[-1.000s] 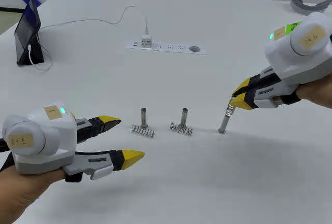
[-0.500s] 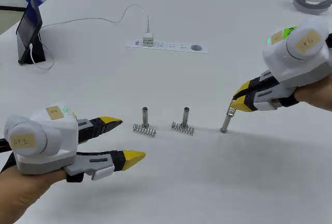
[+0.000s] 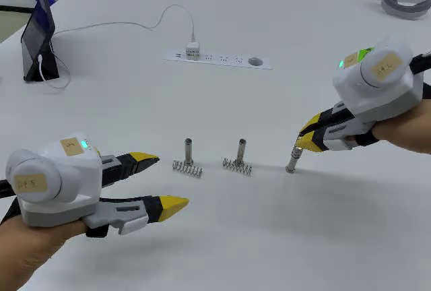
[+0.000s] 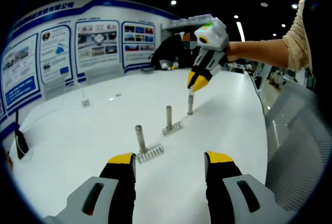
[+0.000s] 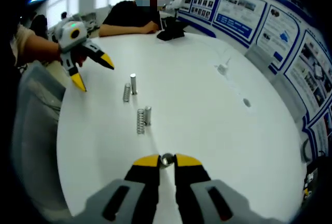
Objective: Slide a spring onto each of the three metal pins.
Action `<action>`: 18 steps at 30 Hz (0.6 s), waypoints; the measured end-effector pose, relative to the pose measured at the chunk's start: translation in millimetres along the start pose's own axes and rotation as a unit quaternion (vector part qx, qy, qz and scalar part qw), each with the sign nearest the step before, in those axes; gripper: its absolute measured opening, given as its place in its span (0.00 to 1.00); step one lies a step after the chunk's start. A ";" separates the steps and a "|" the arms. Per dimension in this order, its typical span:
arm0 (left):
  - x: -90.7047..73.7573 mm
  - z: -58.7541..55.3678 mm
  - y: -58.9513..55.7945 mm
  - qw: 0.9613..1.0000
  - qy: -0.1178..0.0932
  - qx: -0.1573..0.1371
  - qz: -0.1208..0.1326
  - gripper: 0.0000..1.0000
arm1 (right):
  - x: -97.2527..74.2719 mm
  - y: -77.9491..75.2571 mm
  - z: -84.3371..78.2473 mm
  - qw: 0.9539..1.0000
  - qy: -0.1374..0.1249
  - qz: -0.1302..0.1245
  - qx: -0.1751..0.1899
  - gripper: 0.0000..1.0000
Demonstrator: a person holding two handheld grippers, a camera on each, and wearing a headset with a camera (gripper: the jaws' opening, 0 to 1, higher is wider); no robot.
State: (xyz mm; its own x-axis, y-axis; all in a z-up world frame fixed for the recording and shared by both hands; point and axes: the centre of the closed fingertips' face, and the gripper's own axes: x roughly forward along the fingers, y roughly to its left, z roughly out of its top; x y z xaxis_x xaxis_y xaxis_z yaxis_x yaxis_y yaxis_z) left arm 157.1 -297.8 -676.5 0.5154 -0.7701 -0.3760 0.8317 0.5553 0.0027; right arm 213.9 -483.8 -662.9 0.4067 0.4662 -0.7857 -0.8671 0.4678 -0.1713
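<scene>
The right gripper (image 3: 302,141) has its jaws closed on the third spring (image 3: 296,150) at the top of the right pin (image 3: 290,165), judged a grip meant to keep the coil in line with the shaft for the push down. The left gripper (image 3: 159,180) hovers low over the table (image 3: 222,244), jaws apart and holding nothing, well clear of the work. Count: 3 pins standing upright in 1 row and 3 springs, 1 partly threaded and 2 lying flat, the middle spring (image 3: 237,166) just beside the foot of the middle pin (image 3: 240,148) and the left spring (image 3: 186,168) just beside the left pin (image 3: 188,149).
</scene>
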 end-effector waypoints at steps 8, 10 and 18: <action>0.7 1.0 -1.3 1.000 0.001 0.002 -0.002 0.54 | 7.9 2.4 -6.2 1.000 0.008 0.002 0.004 0.12; 0.4 1.0 -1.0 1.000 0.000 0.001 -0.001 0.54 | 8.9 2.4 -7.0 1.000 0.009 0.001 0.005 0.12; -1.0 -0.7 -2.1 1.000 0.003 0.000 0.000 0.54 | 15.5 3.9 -11.8 1.000 0.016 0.004 0.011 0.12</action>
State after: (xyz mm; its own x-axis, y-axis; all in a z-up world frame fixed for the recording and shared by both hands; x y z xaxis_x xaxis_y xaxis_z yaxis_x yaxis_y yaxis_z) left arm 154.8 -297.9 -676.8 0.5144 -0.7682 -0.3811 0.8314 0.5557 0.0019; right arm 213.5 -483.6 -682.8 0.3897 0.4453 -0.8062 -0.8639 0.4801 -0.1524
